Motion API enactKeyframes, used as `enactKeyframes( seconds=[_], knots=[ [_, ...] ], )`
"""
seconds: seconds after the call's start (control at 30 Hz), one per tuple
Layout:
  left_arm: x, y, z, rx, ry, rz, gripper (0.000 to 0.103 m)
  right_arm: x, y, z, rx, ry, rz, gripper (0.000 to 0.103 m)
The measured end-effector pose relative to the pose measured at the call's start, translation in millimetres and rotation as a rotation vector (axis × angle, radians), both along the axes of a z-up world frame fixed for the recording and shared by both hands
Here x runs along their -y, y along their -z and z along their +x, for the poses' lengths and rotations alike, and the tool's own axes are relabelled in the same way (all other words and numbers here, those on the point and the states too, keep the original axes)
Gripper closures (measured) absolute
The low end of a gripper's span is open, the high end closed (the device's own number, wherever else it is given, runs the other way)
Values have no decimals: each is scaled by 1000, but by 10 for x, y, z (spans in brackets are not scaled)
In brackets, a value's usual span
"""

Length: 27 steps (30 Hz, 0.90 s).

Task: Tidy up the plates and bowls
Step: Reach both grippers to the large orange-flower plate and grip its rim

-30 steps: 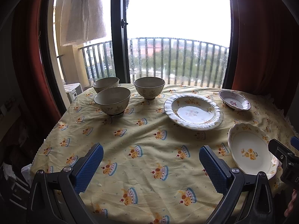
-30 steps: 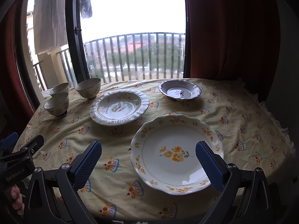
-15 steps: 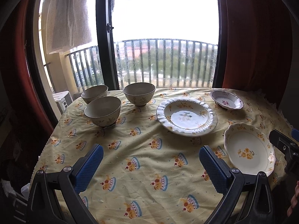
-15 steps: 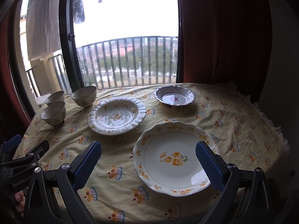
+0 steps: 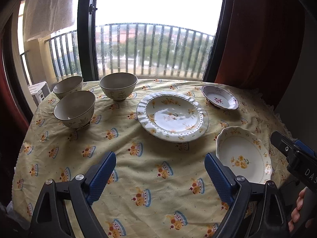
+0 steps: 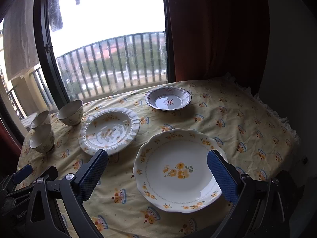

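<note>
In the left wrist view we see our left gripper [image 5: 160, 170] over bare yellow tablecloth [image 5: 138, 178], jaws closing with nothing between them; they stood wider a second ago. Three bowls [image 5: 74, 109] now sit larger at upper left. In the right wrist view our right gripper [image 6: 157, 167] gapes wide above the scalloped floral plate [image 6: 178, 170], lower centre, not touching it; the scene has tilted.

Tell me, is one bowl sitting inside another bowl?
No, the three bowls each stand on their own on the yellow tablecloth, none nested in another.
</note>
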State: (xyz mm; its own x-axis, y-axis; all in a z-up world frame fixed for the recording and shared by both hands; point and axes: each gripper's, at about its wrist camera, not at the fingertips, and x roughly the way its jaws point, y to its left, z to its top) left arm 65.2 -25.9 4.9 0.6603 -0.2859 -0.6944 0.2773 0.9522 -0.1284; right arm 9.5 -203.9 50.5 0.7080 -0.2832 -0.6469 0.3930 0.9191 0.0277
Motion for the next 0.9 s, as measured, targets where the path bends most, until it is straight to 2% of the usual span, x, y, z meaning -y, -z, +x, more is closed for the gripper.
enactKeyframes(
  seconds=[0.2, 0.4, 0.67, 0.9],
  knots=[
    [289, 94, 88, -17, -6, 39, 12, 227, 135, 102, -44, -3, -18, 4],
    [702, 193, 162, -43, -42, 69, 14, 637, 291, 231, -93, -30, 8, 6],
    [1283, 422, 267, -139, -84, 97, 19, 1157, 509, 445, -162, -123, 21, 6],
    [1706, 677, 353, -230, -136, 108, 23, 1502, 828, 610, -248, -197, 47, 7]
  ],
)
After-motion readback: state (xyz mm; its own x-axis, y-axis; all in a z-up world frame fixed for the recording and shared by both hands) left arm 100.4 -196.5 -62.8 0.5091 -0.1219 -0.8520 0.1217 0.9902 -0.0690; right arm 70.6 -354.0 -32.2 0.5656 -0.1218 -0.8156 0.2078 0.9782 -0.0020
